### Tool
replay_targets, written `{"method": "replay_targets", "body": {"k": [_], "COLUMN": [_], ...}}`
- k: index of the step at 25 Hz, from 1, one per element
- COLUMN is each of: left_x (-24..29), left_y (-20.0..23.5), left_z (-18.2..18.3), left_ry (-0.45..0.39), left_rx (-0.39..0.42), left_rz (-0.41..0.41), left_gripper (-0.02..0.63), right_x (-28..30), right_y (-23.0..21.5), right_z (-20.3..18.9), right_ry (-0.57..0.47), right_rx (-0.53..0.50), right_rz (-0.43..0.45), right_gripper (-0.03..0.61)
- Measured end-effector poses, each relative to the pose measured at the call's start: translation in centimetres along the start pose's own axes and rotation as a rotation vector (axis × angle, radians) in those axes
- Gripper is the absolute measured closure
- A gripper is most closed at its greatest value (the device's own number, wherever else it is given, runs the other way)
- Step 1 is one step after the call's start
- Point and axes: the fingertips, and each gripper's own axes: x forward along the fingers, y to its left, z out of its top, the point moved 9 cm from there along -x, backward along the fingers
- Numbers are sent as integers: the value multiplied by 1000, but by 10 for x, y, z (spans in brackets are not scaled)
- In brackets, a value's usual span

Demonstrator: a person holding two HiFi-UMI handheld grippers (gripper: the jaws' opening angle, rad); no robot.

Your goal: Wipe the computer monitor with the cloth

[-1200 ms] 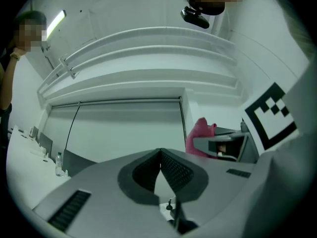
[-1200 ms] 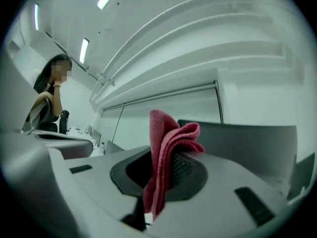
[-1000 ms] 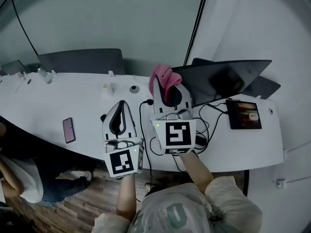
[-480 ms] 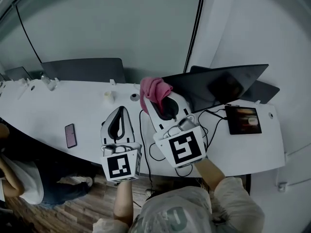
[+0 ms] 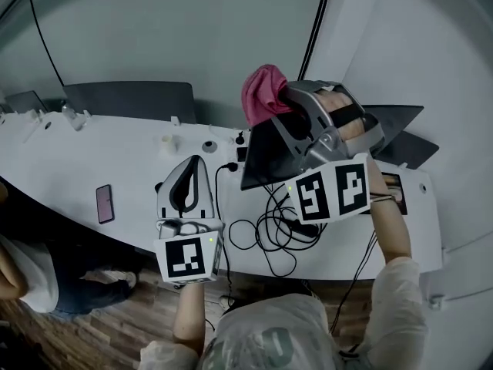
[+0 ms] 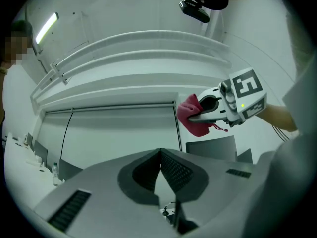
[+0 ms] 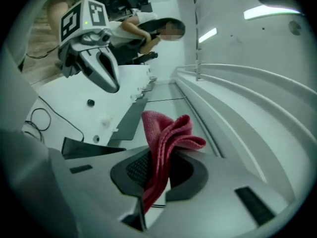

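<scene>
The left gripper hovers over the near edge of the white desk, its 2 jaws clenched together on nothing. To its right, the right gripper grasps the pink cloth, held above the monitor's left top corner, apart from it.
</scene>
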Motion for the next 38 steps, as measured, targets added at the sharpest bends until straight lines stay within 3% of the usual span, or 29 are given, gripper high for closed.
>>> {"method": "replay_targets", "body": {"k": [4, 8, 15, 21, 29, 38], "left_x": [-4, -4, -3, 7, 39, 95], "left_y": [-4, -6, -21, -48, -128, -259], "left_z": [-4, -7, -10, -9, -22, -43], "left_ry": [22, 29, 26, 22, 10, 18], "left_rx": [-8, -18, -19, -22, -22, -52], "left_rz": [-5, -1, -6, 5, 36, -2], "left_gripper": [598, 598, 598, 598, 598, 598], "right_x": [9, 19, 27, 19, -11, -64], "right_y": [20, 32, 40, 39, 34, 23], "right_z": [-4, -7, -10, -40, -131, -278], "right_ry": [11, 26, 7, -4, -9, 49], "right_rx": [-66, -125, -168, -151, -145, -141], "right_rz": [175, 262, 280, 302, 299, 306], "right_gripper": [525, 525, 525, 525, 525, 525]}}
